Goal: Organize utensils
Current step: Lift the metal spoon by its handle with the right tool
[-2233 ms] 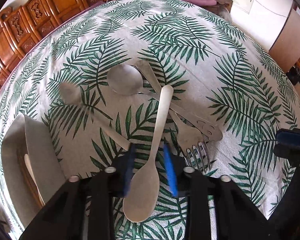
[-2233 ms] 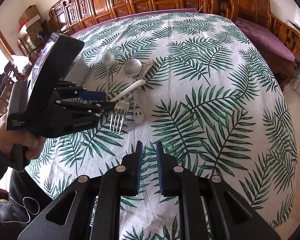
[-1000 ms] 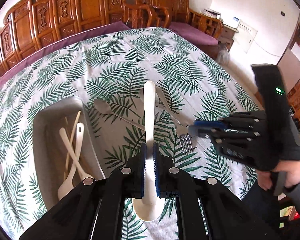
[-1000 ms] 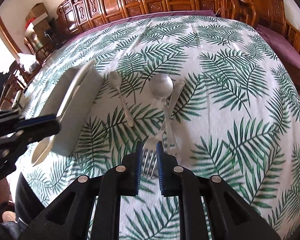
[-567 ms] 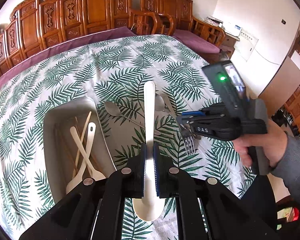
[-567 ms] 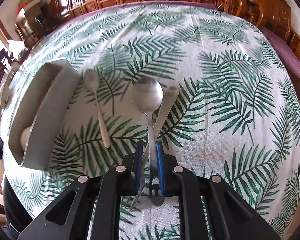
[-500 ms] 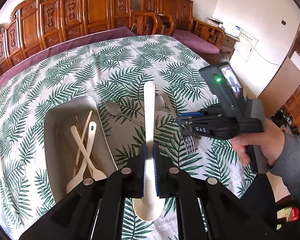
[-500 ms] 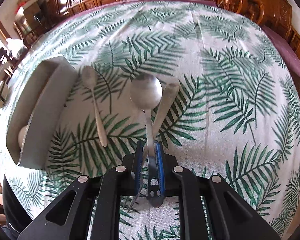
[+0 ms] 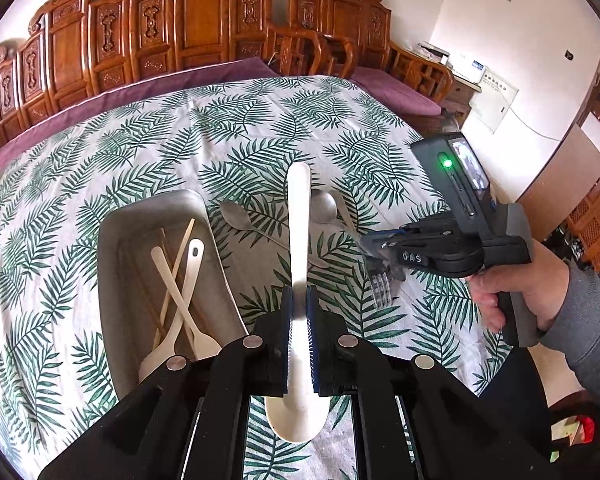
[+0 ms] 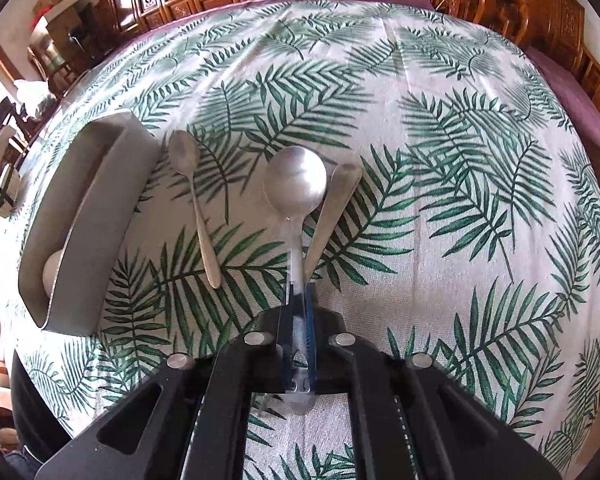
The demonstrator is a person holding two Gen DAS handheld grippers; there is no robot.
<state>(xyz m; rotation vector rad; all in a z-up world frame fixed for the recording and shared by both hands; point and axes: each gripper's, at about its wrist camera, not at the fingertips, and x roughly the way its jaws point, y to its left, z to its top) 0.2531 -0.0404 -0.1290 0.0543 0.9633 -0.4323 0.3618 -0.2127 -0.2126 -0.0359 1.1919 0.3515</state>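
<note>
My left gripper (image 9: 299,300) is shut on a white plastic spoon (image 9: 299,232), held above the table with its bowl toward me. My right gripper (image 10: 299,290) is shut on the handle of a large metal spoon (image 10: 295,184), whose bowl points away; it also shows in the left wrist view (image 9: 370,246). A metal fork (image 9: 380,286) lies under the right gripper; its handle (image 10: 332,212) runs beside the big spoon. A small metal spoon (image 10: 194,196) lies left of them. A grey tray (image 9: 112,264) holds several pale utensils (image 9: 176,292).
The round table has a palm-leaf cloth (image 10: 440,160). Carved wooden chairs (image 9: 204,28) ring its far side. The tray (image 10: 84,216) sits at the left near the table edge. A person's hand (image 9: 512,296) holds the right gripper.
My right gripper came down over the large metal spoon's handle and closed on it. My left gripper lifted the white spoon off the table and now holds it up beside the tray.
</note>
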